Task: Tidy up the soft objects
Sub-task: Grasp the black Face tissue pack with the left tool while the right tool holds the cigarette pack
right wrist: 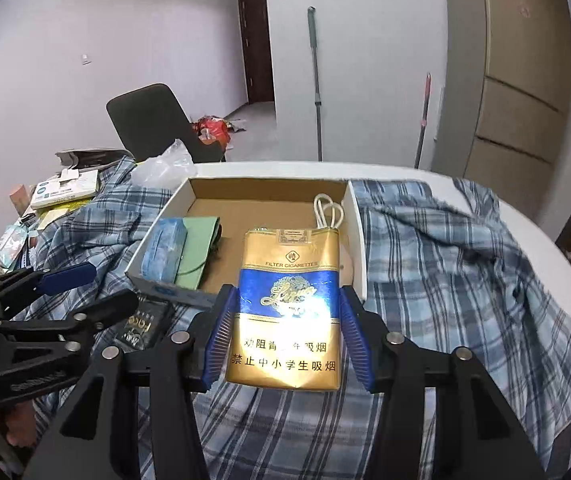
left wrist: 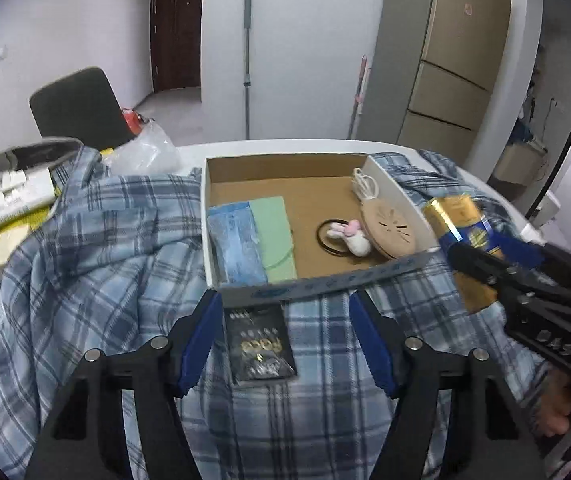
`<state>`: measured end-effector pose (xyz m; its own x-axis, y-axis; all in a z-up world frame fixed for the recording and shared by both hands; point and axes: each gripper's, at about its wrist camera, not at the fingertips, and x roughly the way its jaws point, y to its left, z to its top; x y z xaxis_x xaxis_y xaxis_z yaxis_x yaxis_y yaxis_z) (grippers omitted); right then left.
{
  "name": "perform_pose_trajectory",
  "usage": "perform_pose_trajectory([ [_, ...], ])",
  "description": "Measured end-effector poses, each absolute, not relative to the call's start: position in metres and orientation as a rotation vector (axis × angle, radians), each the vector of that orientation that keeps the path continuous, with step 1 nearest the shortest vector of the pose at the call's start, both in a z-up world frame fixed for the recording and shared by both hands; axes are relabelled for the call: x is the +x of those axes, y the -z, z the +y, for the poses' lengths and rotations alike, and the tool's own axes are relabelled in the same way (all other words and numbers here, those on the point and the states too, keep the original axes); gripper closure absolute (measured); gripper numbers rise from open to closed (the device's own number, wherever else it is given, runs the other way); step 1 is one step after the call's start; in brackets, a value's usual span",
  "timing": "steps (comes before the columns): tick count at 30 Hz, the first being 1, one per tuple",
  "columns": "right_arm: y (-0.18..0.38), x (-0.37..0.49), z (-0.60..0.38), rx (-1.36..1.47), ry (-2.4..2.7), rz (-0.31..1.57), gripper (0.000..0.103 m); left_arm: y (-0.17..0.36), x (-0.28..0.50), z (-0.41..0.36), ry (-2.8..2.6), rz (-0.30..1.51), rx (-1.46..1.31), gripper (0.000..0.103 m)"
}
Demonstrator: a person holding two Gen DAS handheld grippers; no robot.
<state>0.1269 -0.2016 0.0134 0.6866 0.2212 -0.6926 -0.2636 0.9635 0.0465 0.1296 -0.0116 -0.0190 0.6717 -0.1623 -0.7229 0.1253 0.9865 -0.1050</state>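
Observation:
A shallow cardboard box lies on a blue plaid shirt on a white table. Inside lie a blue pack, a green pouch, a black hair tie with a plush rabbit, a round beige disc and a white cord. My right gripper is shut on a gold-and-blue soft cigarette pack, held above the box's near right corner. My left gripper is open around a black "Face" packet on the shirt.
Boxes and papers are piled at the table's left. A clear plastic bag and a dark chair stand behind. A mop handle leans on the wall; a fridge stands at the right.

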Motion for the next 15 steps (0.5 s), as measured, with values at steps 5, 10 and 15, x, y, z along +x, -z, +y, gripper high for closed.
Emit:
perform_pose_trajectory([
  [5,-0.002,0.13,-0.198,-0.069,-0.274,0.744,0.053,0.032,0.14,-0.009,0.138,0.834,-0.043,0.034],
  [10,0.02,0.133,-0.195,-0.067,-0.293,0.786,0.053,0.05,0.147,-0.003,0.131,0.852,-0.059,0.034],
  [15,0.032,0.135,-0.198,-0.048,-0.294,0.807,0.053,0.066,0.155,0.0,0.157,0.909,-0.082,0.034],
])
